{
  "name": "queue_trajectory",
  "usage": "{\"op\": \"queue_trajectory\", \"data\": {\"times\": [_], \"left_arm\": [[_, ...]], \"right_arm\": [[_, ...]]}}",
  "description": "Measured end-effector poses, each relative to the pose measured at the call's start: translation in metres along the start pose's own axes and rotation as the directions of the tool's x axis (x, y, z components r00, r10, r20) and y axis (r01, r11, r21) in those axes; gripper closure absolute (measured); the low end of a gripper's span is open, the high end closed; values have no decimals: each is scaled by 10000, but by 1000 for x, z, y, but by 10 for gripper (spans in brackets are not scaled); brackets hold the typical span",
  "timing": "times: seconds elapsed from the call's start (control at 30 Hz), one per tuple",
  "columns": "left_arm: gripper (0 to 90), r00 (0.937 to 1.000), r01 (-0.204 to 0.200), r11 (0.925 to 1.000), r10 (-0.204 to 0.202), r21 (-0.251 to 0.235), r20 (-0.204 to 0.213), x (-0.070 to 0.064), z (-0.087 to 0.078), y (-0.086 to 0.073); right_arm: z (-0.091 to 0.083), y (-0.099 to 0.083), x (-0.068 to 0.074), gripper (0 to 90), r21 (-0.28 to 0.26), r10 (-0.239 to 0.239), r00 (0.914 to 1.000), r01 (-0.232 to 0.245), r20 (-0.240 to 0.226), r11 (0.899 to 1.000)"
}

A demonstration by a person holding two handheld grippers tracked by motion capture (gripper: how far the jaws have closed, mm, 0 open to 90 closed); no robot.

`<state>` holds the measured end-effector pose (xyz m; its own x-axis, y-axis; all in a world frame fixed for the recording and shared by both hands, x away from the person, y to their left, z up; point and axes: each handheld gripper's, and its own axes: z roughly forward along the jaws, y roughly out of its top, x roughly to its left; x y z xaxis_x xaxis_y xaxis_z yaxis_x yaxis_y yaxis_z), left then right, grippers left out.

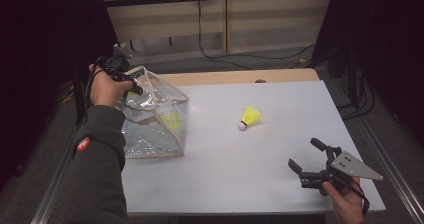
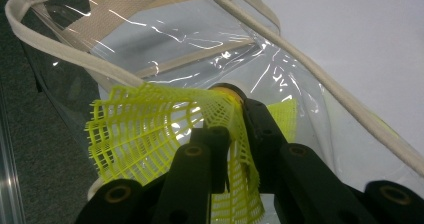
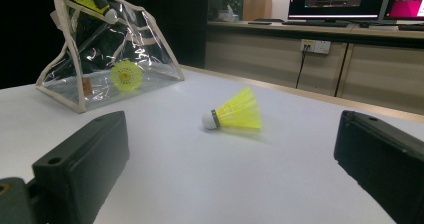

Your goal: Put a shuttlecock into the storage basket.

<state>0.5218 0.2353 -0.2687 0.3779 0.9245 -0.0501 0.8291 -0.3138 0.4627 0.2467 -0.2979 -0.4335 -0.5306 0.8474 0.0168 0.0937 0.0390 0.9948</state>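
Left gripper (image 1: 134, 88), upper left of the high view: jaws clamped on a yellow mesh shuttlecock (image 2: 150, 134), held over the mouth of the clear bag (image 1: 160, 134); second shuttlecock (image 3: 125, 76) inside that bag; third shuttlecock (image 1: 250, 117) lying on the white table (image 1: 240, 174), centre frame; right gripper (image 1: 309, 157), lower right: jaws spread wide, holding nothing.
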Motion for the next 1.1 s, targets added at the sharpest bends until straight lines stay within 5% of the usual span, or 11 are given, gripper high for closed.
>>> {"op": "queue_trajectory", "data": {"times": [1.1], "left_arm": [[754, 9994, -340, 9960, 345, -823, 47, -2, 10, 7]], "right_arm": [[0, -1, -1, 9, 33, 16, 10000, -16, -6, 10000]]}}
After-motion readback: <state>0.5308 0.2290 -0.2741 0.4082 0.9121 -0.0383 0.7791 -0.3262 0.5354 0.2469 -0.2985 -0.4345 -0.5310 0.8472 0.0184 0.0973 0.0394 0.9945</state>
